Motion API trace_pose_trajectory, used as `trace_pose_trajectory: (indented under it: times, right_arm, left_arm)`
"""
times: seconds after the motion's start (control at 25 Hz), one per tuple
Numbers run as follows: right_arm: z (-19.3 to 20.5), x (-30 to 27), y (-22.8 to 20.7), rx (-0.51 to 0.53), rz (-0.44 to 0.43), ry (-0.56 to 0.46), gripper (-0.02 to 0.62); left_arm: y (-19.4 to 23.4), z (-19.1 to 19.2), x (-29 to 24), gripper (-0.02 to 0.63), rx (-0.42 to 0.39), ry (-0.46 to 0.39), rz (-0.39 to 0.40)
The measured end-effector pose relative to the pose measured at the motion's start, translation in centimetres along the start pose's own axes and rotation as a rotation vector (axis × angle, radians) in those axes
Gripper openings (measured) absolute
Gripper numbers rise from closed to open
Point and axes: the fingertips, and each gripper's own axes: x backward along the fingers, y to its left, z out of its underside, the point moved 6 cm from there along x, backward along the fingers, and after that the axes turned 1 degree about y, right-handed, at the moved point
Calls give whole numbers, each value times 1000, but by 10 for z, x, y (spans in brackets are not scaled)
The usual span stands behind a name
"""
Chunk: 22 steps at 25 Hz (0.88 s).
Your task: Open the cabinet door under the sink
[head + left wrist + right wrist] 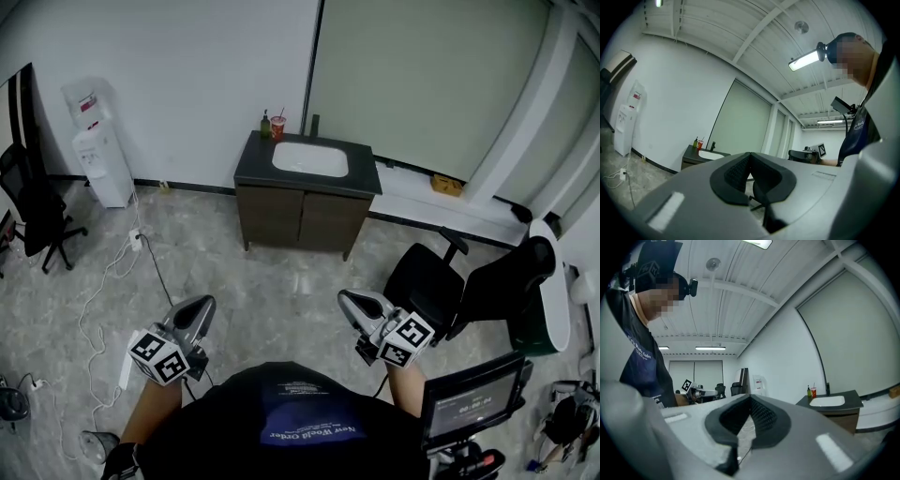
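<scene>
Right hand-held gripper sits well apart from cabinet door.

A low, dark brown cabinet stands against a white wall, well ahead across the floor. Its two front doors sit side by side, both shut. A white rectangular sink is set into its dark countertop.

Left hand-held gripper, right hand-held gripper: both level, jaws together, empty, held apart.
</scene>
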Motion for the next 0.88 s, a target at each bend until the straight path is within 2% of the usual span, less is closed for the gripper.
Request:
trace_pose_trajectory:
  times: [0.2,0.44,0.64,0.88]
  right_arm:
    - [-5,-4,-80,-47,27,13,2]
    - [3,-34,-118,-62,89,24,2]
    - [-3,-82,-148,-38,160,22,2]
    - [-27,-153,-191,-30,229,-2,2]
  left_arm:
    - [21,-6,-82,2,22,29,18]
    - [68,-6,-131,3,38,47,67]
    - [133,-16,-178,2,34,53,138]
    - [206,-50,-235,2,7,81,214]
